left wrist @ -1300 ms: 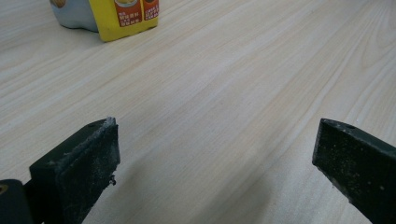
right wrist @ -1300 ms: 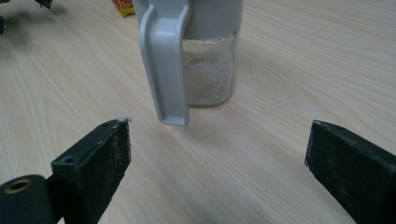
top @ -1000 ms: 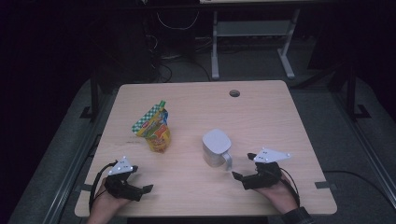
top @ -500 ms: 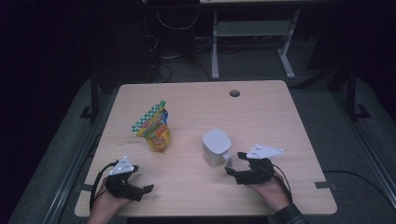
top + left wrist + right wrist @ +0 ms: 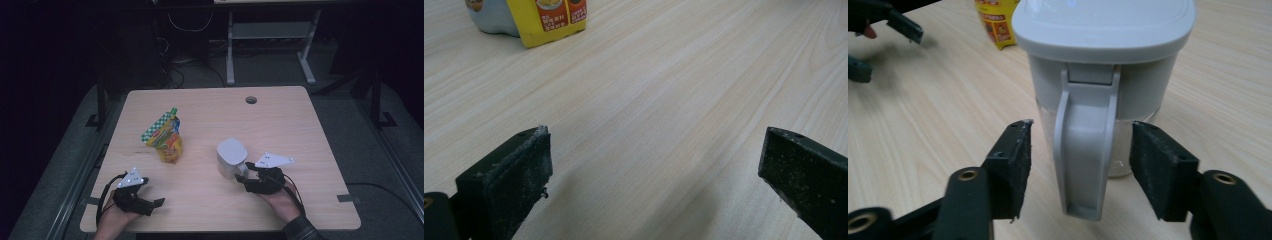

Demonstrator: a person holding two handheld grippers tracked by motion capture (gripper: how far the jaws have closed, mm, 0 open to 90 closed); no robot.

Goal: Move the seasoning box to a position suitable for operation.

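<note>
A white lidded jug (image 5: 231, 157) stands upright near the table's middle; its handle (image 5: 1088, 150) faces my right gripper. My right gripper (image 5: 245, 176) (image 5: 1080, 167) is open, one jaw on each side of the handle, not touching it. A yellow snack bag (image 5: 165, 136) with a green checked top stands left of the jug; its lower edge (image 5: 551, 20) appears far off in the left gripper view. My left gripper (image 5: 152, 205) (image 5: 654, 175) rests open near the front left corner, with bare wood between its jaws.
The light wooden table (image 5: 280, 125) has a round cable hole (image 5: 251, 100) at the back. A metal desk frame (image 5: 270, 40) and cables stand on the dark floor beyond. The left gripper (image 5: 878, 35) shows far off in the right gripper view.
My right gripper has moved left toward the jug, so its jaws now straddle the handle. The left gripper, jug and bag have stayed put.
</note>
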